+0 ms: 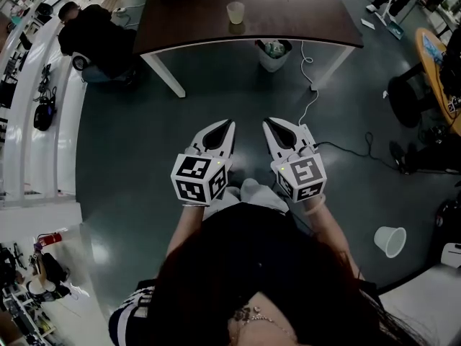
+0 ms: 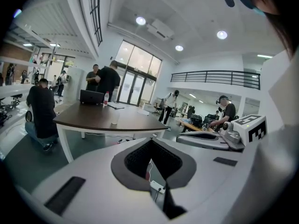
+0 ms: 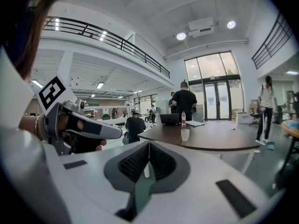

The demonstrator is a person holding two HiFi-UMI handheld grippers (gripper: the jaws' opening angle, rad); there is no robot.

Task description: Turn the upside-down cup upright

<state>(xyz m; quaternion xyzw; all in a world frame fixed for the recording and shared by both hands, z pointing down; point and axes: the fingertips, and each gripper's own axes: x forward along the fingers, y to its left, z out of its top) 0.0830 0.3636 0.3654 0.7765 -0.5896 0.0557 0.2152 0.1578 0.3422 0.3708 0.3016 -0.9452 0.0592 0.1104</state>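
Your left gripper [image 1: 227, 127] and right gripper [image 1: 268, 125] hang side by side over the floor, jaws clenched on nothing. The pale translucent plastic cup [image 1: 235, 11] stands by the dark brown desk's [image 1: 310, 20] near edge, well ahead, nearly midway between them. Only open floor intervenes; a white waste bin [image 1: 274, 55] sits under that edge.

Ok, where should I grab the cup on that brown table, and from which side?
The cup stands alone near the front edge of the table, its wall free all round. I'd grip the side wall about mid-height, coming in level from that edge. Which end is up is too small to tell.
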